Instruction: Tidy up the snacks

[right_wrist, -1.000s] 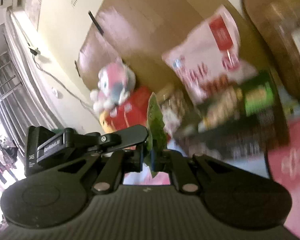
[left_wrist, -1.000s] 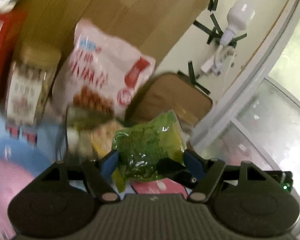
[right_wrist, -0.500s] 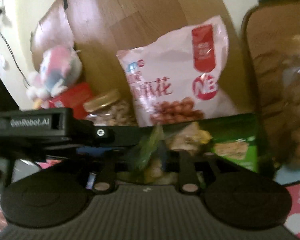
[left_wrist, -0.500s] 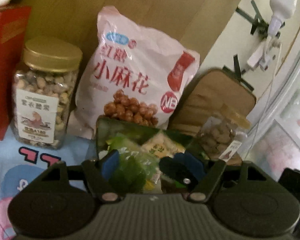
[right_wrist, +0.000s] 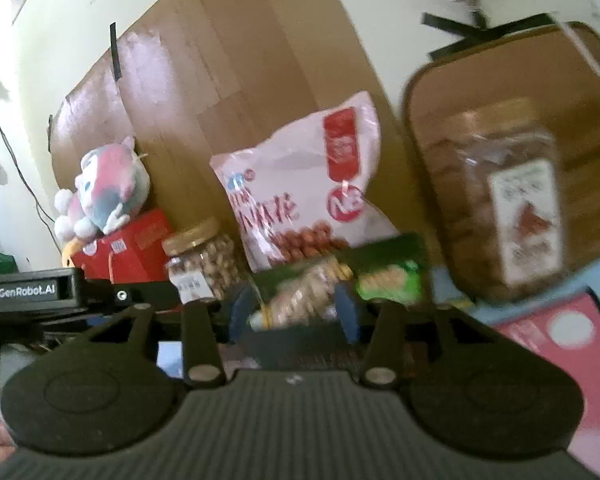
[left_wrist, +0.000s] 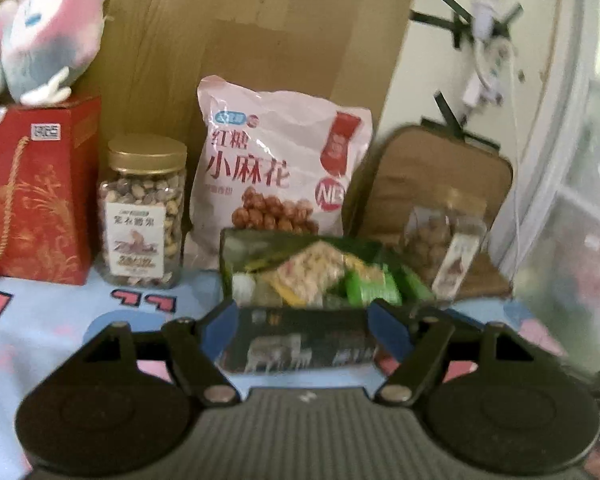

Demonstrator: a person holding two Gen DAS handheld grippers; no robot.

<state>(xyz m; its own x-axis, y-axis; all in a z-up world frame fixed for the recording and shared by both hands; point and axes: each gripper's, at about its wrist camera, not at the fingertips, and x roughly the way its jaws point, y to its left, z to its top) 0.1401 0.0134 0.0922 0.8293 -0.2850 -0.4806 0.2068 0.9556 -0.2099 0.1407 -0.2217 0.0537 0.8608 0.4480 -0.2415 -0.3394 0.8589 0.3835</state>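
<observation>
A dark open snack box (left_wrist: 300, 340) stands on the blue patterned cloth, filled with several small packets, green ones (left_wrist: 370, 286) at its right. My left gripper (left_wrist: 302, 320) is open, its blue pads level with the box's front corners and nothing pinched between them. In the right wrist view the same box (right_wrist: 300, 344) lies straight ahead. My right gripper (right_wrist: 294, 312) has its jaws opening. A beige packet (right_wrist: 304, 296) in the box shows between the pads, which do not press on it.
Behind the box lean a pink snack bag (left_wrist: 276, 172), a gold-lidded nut jar (left_wrist: 142, 216) and a second jar (left_wrist: 444, 248) on a brown board. A red gift box (left_wrist: 36, 192) with a plush toy (left_wrist: 44, 40) stands at the left. Cardboard closes the back.
The green packet held up between the fingers a second ago has gone down into the box. The right jaws, shut on its edge before, now stand apart. Both grippers levelled out towards the box.
</observation>
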